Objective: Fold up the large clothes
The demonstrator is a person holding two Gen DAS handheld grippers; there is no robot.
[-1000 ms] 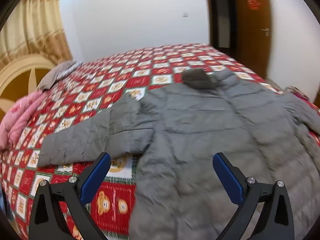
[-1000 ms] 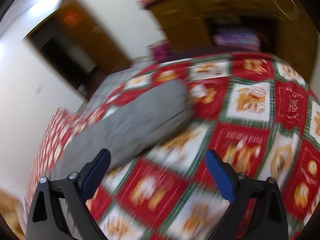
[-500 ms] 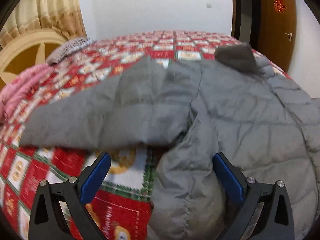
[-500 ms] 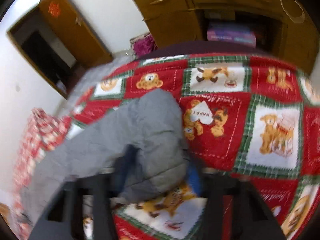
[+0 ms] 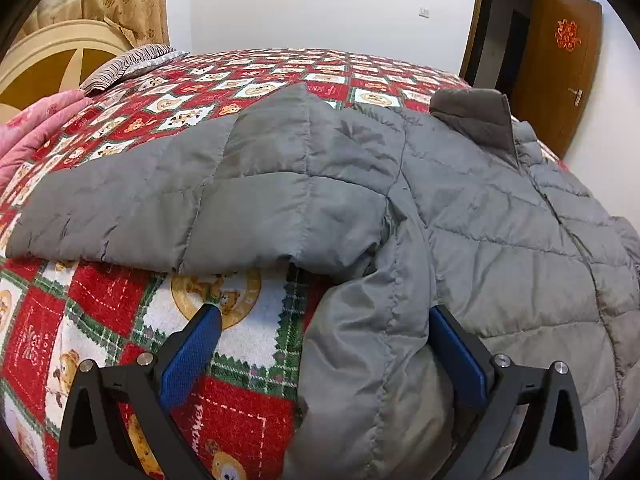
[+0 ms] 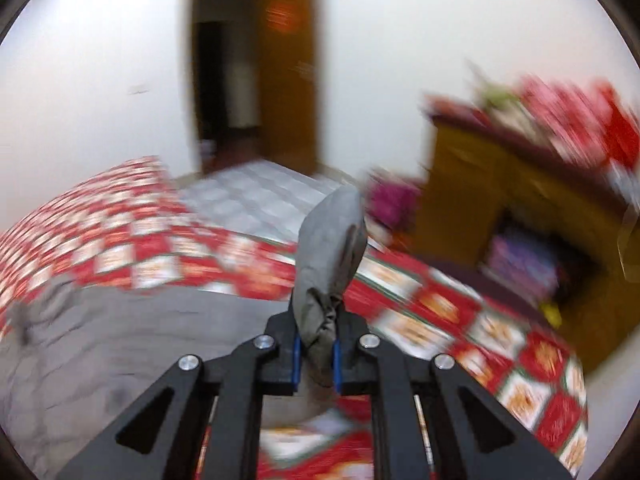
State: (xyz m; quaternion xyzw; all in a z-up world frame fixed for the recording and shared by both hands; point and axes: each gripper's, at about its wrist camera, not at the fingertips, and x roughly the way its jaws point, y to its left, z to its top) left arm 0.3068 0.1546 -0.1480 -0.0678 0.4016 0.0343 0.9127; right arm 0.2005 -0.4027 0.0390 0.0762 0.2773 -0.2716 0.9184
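The right gripper [image 6: 316,354] is now clamping a bunched end of the grey puffer jacket [image 5: 500,248], which looks like the cuff of the right sleeve [image 6: 330,248]; half a second ago its fingers were only closing around that cuff as it lay on the bedspread [image 6: 440,308], and now the fabric is standing up ahead of the jaws, off the bed, with the room behind smearing; I am reading that as a lift or swing already under way, most likely carrying the sleeve in across the jacket's body.

The left gripper [image 5: 324,354] is sitting with its jaws wide apart, gripping nothing; over the past second it has been coming in low and close, so the side edge of the jacket is now lying between its blue pads [image 5: 188,360], nearer the right-hand one, with the left sleeve [image 5: 168,208] stretching out ahead and to the left and the collar [image 5: 474,118] farther ahead to the right.

So one sleeve fold is starting, while the left side is being lined up for a grasp not yet made; the padded fabric is looking slippery and springy, so the clamped cuff may be working loose.
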